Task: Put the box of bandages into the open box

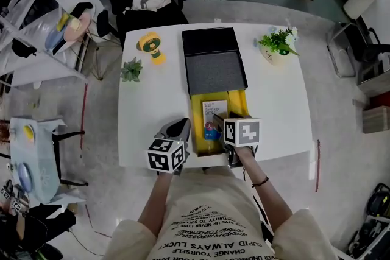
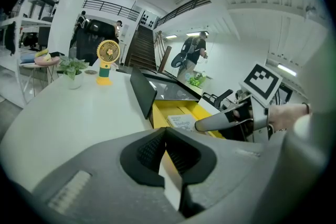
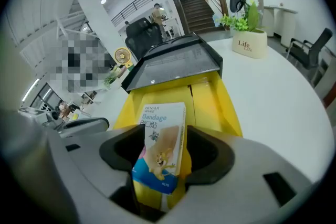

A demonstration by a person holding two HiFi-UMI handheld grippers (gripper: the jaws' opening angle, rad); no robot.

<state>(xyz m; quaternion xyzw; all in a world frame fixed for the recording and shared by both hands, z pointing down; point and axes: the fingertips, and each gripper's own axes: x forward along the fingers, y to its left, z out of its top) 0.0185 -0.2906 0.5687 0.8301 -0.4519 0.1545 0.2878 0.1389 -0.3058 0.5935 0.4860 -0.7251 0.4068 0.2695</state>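
Inside open yellow box, bandage box

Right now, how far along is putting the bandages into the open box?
Done: the bandage box rests inside the open box, on its yellow floor. In hand: the right gripper straddles it, jaws apart, not pressing. Left: withdrawing that gripper. The left gripper is shut and empty beside the box.

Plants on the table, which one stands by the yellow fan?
The small plant on the left, right beside the fan; the white-potted plant stands alone at the far right corner.
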